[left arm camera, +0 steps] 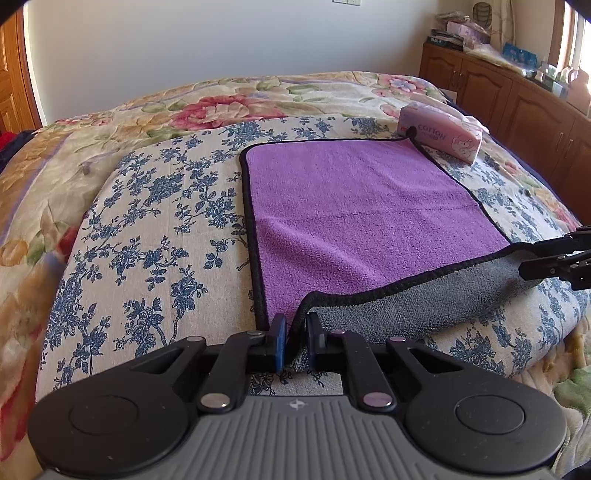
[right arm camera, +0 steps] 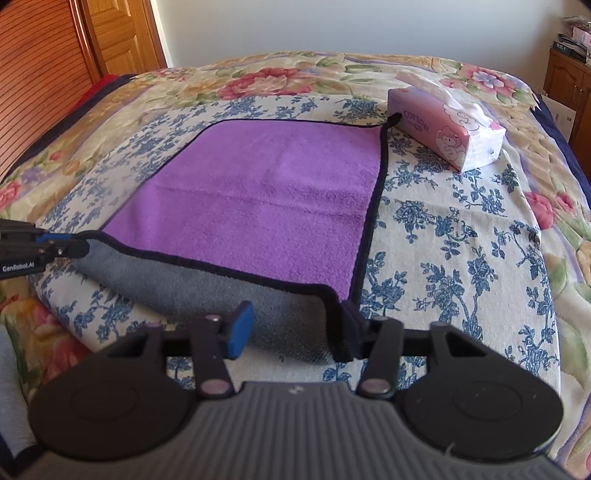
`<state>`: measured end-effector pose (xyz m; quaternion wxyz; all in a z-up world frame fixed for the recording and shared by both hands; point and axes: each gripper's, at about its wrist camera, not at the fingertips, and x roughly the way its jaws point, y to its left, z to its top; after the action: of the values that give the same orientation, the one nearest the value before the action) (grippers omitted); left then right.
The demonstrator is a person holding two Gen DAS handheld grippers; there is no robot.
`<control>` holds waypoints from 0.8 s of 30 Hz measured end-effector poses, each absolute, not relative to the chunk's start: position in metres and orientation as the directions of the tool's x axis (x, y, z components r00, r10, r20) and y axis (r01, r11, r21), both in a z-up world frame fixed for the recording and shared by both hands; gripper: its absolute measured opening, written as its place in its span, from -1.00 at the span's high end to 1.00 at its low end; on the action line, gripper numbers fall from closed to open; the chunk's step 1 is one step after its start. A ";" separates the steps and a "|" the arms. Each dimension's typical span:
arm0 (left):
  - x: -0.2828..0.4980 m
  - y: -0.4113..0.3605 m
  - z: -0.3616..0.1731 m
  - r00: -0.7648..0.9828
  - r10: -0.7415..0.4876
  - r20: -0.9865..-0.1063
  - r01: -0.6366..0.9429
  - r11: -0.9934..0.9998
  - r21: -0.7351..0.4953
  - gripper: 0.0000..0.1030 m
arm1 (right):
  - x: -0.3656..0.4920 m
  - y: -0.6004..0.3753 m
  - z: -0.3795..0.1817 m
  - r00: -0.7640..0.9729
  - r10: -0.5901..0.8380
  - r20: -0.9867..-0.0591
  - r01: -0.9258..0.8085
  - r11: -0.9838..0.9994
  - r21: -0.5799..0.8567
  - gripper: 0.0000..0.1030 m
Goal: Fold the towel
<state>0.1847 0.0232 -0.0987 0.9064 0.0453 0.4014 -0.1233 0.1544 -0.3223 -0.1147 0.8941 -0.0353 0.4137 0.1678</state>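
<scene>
A purple towel [left arm camera: 362,206] with a grey underside and black trim lies on a blue-flowered cloth on the bed; it also shows in the right wrist view [right arm camera: 258,192]. Its near edge is lifted and turned over, showing grey. My left gripper [left arm camera: 295,332] is shut on the near left corner of the towel. My right gripper [right arm camera: 295,328] stands with its jaws apart; the near right corner of the towel drapes over its right finger. Each gripper shows at the edge of the other's view: the right gripper [left arm camera: 554,258], the left gripper [right arm camera: 66,245].
A pink tissue pack [left arm camera: 443,134] lies at the towel's far right corner, also in the right wrist view [right arm camera: 447,125]. Wooden cabinets [left arm camera: 517,96] with clutter stand at the right. A wooden door [right arm camera: 122,33] is at the far left. The bed drops off near me.
</scene>
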 end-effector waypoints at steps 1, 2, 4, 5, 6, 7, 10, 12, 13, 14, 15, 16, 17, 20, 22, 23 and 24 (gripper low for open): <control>0.185 0.023 -0.099 0.647 -0.187 -0.739 0.261 0.965 -0.015 0.75 | 0.155 -0.323 -0.115 0.601 0.270 -0.752 -0.330 0.941 0.074 0.29; 0.185 0.023 -0.099 0.647 -0.187 -0.739 0.262 0.965 -0.015 0.75 | 0.155 -0.323 -0.115 0.600 0.267 -0.754 -0.330 0.941 0.071 0.33; 0.185 0.022 -0.099 0.645 -0.187 -0.741 0.264 0.964 -0.013 0.75 | 0.155 -0.322 -0.117 0.600 0.258 -0.758 -0.329 0.943 0.061 0.40; 0.185 0.022 -0.099 0.644 -0.187 -0.741 0.265 0.964 -0.013 0.75 | 0.156 -0.322 -0.118 0.601 0.251 -0.759 -0.327 0.944 0.054 0.40; 0.185 0.021 -0.099 0.644 -0.188 -0.742 0.266 0.964 -0.013 0.75 | 0.157 -0.322 -0.118 0.600 0.248 -0.761 -0.327 0.944 0.049 0.40; 0.185 0.021 -0.099 0.644 -0.189 -0.742 0.267 0.964 -0.014 0.75 | 0.158 -0.322 -0.118 0.599 0.248 -0.761 -0.328 0.943 0.049 0.40; 0.185 0.020 -0.100 0.643 -0.189 -0.742 0.270 0.963 -0.012 0.75 | 0.160 -0.324 -0.119 0.599 0.256 -0.759 -0.327 0.943 0.061 0.40; 0.185 0.020 -0.100 0.643 -0.189 -0.742 0.271 0.962 -0.010 0.75 | 0.161 -0.324 -0.119 0.599 0.258 -0.758 -0.327 0.943 0.063 0.40; 0.185 0.020 -0.100 0.642 -0.188 -0.743 0.272 0.962 -0.009 0.75 | 0.162 -0.325 -0.120 0.597 0.258 -0.760 -0.326 0.943 0.065 0.40; 0.185 0.020 -0.100 0.643 -0.188 -0.743 0.272 0.962 -0.009 0.75 | 0.163 -0.325 -0.121 0.595 0.259 -0.761 -0.325 0.943 0.066 0.40; 0.185 0.020 -0.100 0.643 -0.188 -0.743 0.271 0.962 -0.009 0.75 | 0.164 -0.325 -0.121 0.593 0.261 -0.761 -0.325 0.943 0.070 0.40; 0.185 0.020 -0.100 0.643 -0.188 -0.743 0.271 0.963 -0.009 0.75 | 0.165 -0.325 -0.121 0.591 0.265 -0.762 -0.326 0.943 0.075 0.41; 0.185 0.020 -0.100 0.643 -0.188 -0.743 0.271 0.962 -0.009 0.75 | 0.166 -0.326 -0.122 0.590 0.267 -0.762 -0.326 0.942 0.077 0.44; 0.185 0.020 -0.100 0.644 -0.188 -0.741 0.273 0.962 -0.006 0.75 | 0.166 -0.327 -0.121 0.591 0.271 -0.760 -0.327 0.941 0.081 0.61; 0.185 0.020 -0.100 0.644 -0.188 -0.741 0.274 0.962 -0.006 0.75 | 0.166 -0.328 -0.121 0.592 0.268 -0.760 -0.323 0.943 0.081 0.83; 0.185 0.020 -0.100 0.644 -0.187 -0.741 0.273 0.962 -0.006 0.75 | 0.166 -0.329 -0.121 0.593 0.267 -0.760 -0.322 0.943 0.080 0.83; 0.185 0.020 -0.100 0.645 -0.188 -0.741 0.274 0.962 -0.006 0.75 | 0.165 -0.329 -0.120 0.594 0.269 -0.758 -0.321 0.943 0.084 0.86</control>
<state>0.1852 0.0197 -0.1002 0.9053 0.0534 0.4018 -0.1274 0.1654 -0.3293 -0.1201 0.8923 -0.0308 0.4191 0.1653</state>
